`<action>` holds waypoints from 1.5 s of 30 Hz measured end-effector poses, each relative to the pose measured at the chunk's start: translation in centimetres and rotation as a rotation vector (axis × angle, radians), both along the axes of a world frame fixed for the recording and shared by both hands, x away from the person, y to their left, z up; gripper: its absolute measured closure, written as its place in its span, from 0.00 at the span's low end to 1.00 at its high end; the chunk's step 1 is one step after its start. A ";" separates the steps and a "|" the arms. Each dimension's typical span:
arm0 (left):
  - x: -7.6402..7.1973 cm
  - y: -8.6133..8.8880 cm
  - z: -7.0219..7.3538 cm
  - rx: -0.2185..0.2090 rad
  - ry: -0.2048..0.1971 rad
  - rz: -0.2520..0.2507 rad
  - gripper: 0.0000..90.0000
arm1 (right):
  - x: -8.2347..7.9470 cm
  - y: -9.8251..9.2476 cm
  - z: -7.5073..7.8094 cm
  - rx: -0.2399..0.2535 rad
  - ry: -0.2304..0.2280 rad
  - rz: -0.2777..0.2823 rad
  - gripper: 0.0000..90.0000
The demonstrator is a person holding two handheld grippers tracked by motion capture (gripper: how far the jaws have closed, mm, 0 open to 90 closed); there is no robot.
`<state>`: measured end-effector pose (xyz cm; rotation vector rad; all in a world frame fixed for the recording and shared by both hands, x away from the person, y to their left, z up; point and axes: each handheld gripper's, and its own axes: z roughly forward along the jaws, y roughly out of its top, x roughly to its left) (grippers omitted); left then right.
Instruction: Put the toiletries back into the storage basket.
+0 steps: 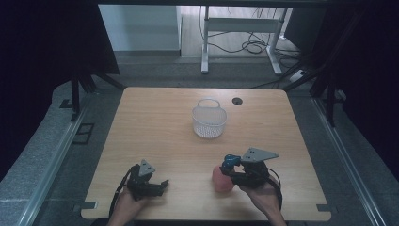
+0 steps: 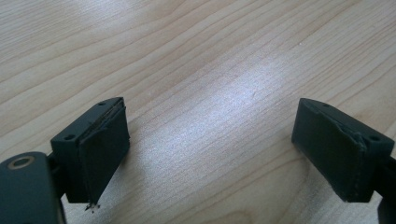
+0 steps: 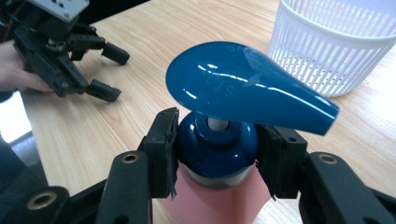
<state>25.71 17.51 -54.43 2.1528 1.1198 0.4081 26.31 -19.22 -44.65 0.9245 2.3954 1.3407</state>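
Right gripper [image 3: 217, 154] has its two black pads pressed on the dark blue collar of a pump bottle [image 3: 219, 154], one pad on each side, just under the broad blue pump head that fans out toward the right of the right gripper view. Below the collar the bottle's body is pink. From the high view, that bottle [image 1: 222, 178] sits at the lower right of the frame, on the near part of the wooden table [image 1: 160, 122], with the right gripper [image 1: 234, 172] close against it and a person's hand behind.

Over at the lower left of the high view, the left gripper [image 1: 162, 186] rests low by the table's near edge, held in the other hand. Its jaws stand wide apart with bare wood between them, as the left gripper view [image 2: 210, 149] shows plainly; nothing is touching either pad.

A white slotted basket [image 1: 209, 123] stands above the middle of the table, well apart from both grippers. In the right gripper view it shows at the upper right [image 3: 327, 56], beyond the pump head.
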 end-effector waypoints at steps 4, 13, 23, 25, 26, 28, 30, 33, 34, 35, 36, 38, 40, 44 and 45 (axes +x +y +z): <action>0.0 0.0 0.0 -0.001 0.000 0.001 0.12 | 0.1 -0.3 0.2 0.036 0.014 -0.004 0.59; 0.0 0.0 0.0 -0.004 0.001 0.003 0.12 | 0.7 -0.2 1.7 -0.003 -0.012 0.006 0.59; 0.0 0.0 0.0 0.003 0.002 -0.003 0.12 | 2.0 -0.1 3.2 0.004 -0.022 0.005 0.59; 0.0 0.0 0.0 0.001 0.001 -0.002 0.12 | 2.2 -0.2 3.3 0.006 -0.021 0.003 0.59; 0.0 0.0 0.0 -0.004 0.001 0.003 0.12 | 2.3 -0.2 3.4 0.009 -0.017 0.003 0.59; 0.0 0.0 0.0 -0.004 0.001 0.003 0.12 | 2.8 -0.2 3.5 0.007 -0.014 -0.002 0.59; 0.0 0.0 0.0 -0.004 0.001 0.003 0.12 | 3.0 -0.2 3.6 0.006 -0.014 -0.002 0.59; 0.0 0.0 0.0 -0.003 0.001 0.002 0.12 | 3.5 -0.2 4.0 0.008 -0.017 -0.006 0.59; 0.0 0.0 0.0 -0.003 0.000 0.002 0.12 | 3.6 -0.1 4.1 0.006 -0.015 -0.007 0.59; 0.0 0.0 0.0 -0.003 0.000 0.002 0.12 | 3.8 -0.1 4.2 0.007 -0.019 -0.006 0.59; 0.0 0.0 0.0 -0.003 -0.001 0.001 0.12 | 3.9 -0.1 4.3 0.006 -0.020 -0.008 0.59; 0.0 0.0 0.0 -0.002 0.000 0.001 0.12 | 4.2 -0.1 4.6 0.001 -0.023 -0.008 0.59; 0.0 0.0 0.0 -0.001 -0.001 0.000 0.12 | 4.3 -0.1 4.7 -0.003 -0.025 -0.008 0.59; 0.0 0.0 0.0 -0.001 -0.001 0.000 0.12 | 5.0 0.0 5.1 -0.005 -0.023 -0.011 0.59; 0.0 0.0 0.0 -0.001 -0.001 0.000 0.12 | 5.1 0.0 5.2 -0.006 -0.024 -0.013 0.59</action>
